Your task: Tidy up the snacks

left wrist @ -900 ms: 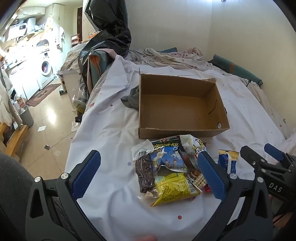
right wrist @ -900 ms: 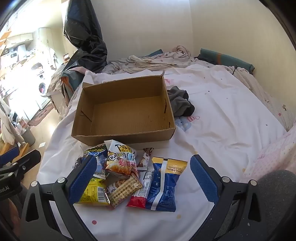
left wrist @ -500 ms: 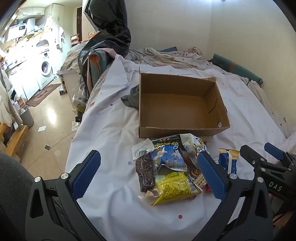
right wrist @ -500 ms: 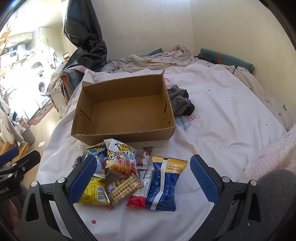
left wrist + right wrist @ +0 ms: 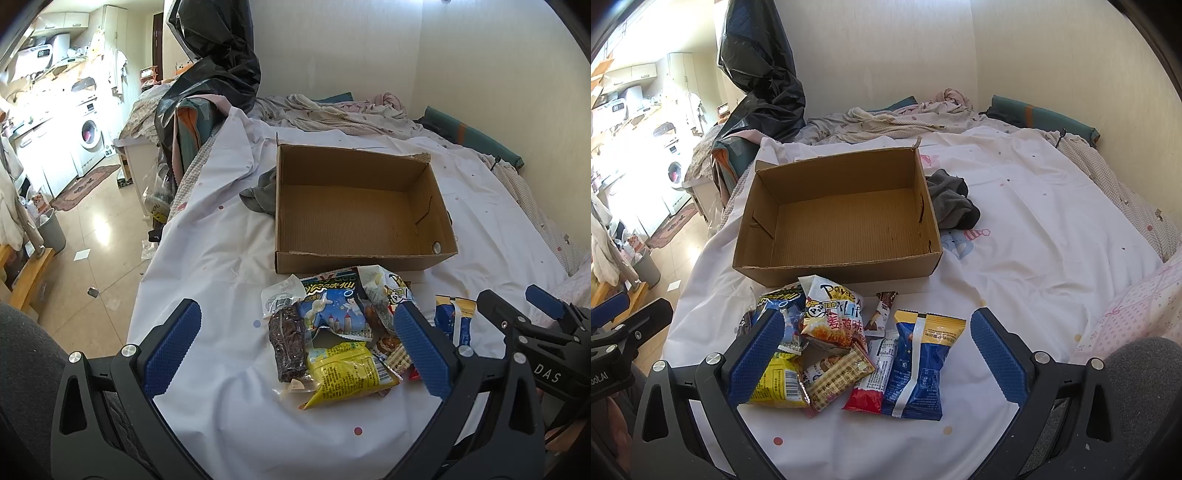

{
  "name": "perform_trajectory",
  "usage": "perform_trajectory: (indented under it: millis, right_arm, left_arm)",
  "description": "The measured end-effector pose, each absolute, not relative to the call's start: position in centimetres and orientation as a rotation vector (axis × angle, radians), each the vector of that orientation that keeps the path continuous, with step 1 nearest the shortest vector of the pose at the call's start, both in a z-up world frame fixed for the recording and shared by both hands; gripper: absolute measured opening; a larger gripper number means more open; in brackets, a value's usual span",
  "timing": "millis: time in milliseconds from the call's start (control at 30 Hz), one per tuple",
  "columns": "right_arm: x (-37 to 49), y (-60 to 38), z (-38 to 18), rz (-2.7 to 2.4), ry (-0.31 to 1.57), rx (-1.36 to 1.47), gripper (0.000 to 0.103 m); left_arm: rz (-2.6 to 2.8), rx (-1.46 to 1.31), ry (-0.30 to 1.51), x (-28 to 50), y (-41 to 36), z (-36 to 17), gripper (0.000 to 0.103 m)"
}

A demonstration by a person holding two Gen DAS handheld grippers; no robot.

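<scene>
Nothing moved: grey cloth [image 5: 951,203] touches cardboard box [image 5: 846,271].

We count one open cardboard box [image 5: 846,221] on one white bedsheet [image 5: 1034,236]. In front of it lies one pile of snacks [image 5: 849,343], in which we make out about nine packets, though overlaps may hide more. One dark grey cloth [image 5: 955,203] lies beside the box. Two grippers show, one left [image 5: 295,350] and one right [image 5: 879,358], each with two blue pads.
</scene>
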State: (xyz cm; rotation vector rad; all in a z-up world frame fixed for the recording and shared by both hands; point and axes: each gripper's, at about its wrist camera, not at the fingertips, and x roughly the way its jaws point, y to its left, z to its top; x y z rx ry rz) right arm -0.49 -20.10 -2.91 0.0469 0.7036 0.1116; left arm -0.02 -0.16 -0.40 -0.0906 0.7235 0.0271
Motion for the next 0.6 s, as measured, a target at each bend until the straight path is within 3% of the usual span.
perform_trajectory:
  millis: [600]
  right_arm:
    - [-0.61, -20.07, -3.11, 0.113, 0.704, 0.049, 0.103]
  left_arm:
    - [0.026, -0.115, 0.734, 0.07, -0.01, -0.41, 0.103]
